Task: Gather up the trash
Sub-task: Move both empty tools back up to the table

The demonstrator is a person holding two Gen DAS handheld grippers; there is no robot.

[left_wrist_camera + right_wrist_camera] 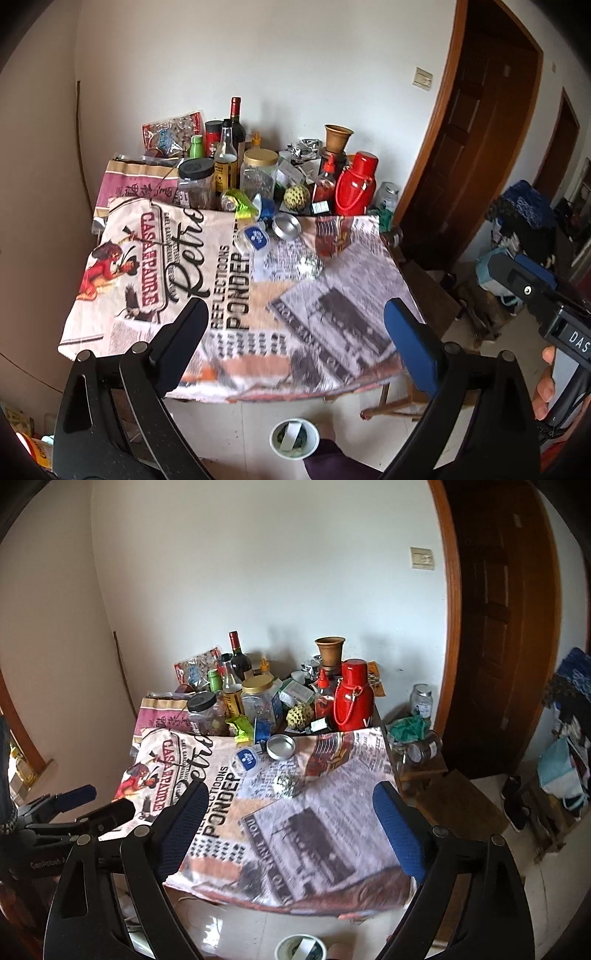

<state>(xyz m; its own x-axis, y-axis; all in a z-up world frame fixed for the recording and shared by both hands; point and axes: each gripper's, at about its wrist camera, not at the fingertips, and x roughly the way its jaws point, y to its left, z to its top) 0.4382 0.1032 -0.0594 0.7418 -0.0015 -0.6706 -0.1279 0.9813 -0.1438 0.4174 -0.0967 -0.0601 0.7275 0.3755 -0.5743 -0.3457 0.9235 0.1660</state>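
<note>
Loose trash lies mid-table on the printed cloth: an empty clear cup with a blue-and-white lid, a crumpled foil ball, a green wrapper and a blue wrapper. A white bin with waste inside stands on the floor below the table's near edge. My left gripper is open and empty above the near edge. My right gripper is open and empty, to the right of the left one.
The back of the table is crowded with bottles, jars, a red thermos, a metal tin and a custard apple. A low wooden stand with jars sits right of the table. A doorway is further right.
</note>
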